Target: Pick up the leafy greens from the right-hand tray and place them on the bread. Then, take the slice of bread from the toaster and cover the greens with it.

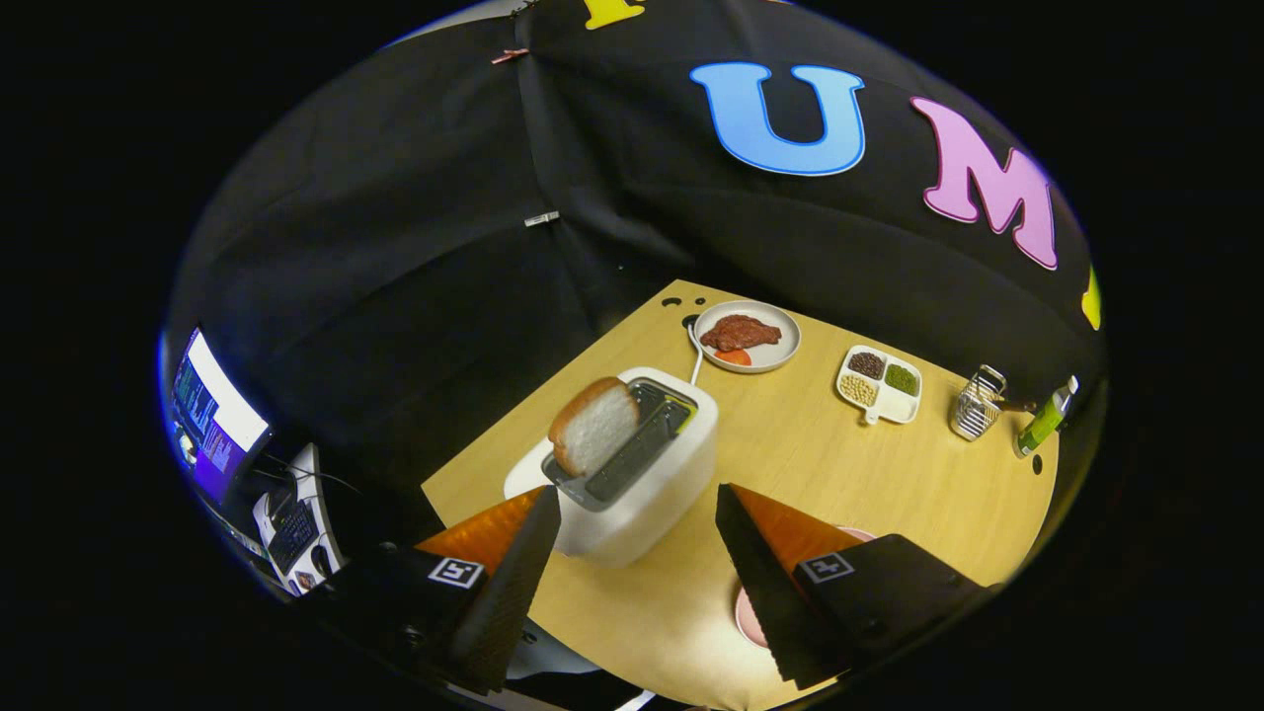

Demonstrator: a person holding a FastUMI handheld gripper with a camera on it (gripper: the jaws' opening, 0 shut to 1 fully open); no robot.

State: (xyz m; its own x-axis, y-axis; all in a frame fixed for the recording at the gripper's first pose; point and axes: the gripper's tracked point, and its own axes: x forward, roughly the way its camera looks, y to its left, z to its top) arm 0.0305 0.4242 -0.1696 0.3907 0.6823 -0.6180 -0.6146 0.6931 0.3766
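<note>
A white toaster [647, 484] stands on the wooden table [889, 474], just ahead of my fingers. A slice of bread [593, 427] sticks up out of its left slot, tilted. My gripper [637, 499] hovers above the toaster's near end, open, with nothing between the fingers. A pink plate [748, 612] shows partly under the right finger; what lies on it is hidden.
Beyond the toaster sits a round plate [780, 357] with a piece of red meat. To its right are a white divided tray [881, 385] of beans and greens, a small wire basket [976, 403] and a green bottle [1045, 419]. A monitor and keyboard stand off the table's left.
</note>
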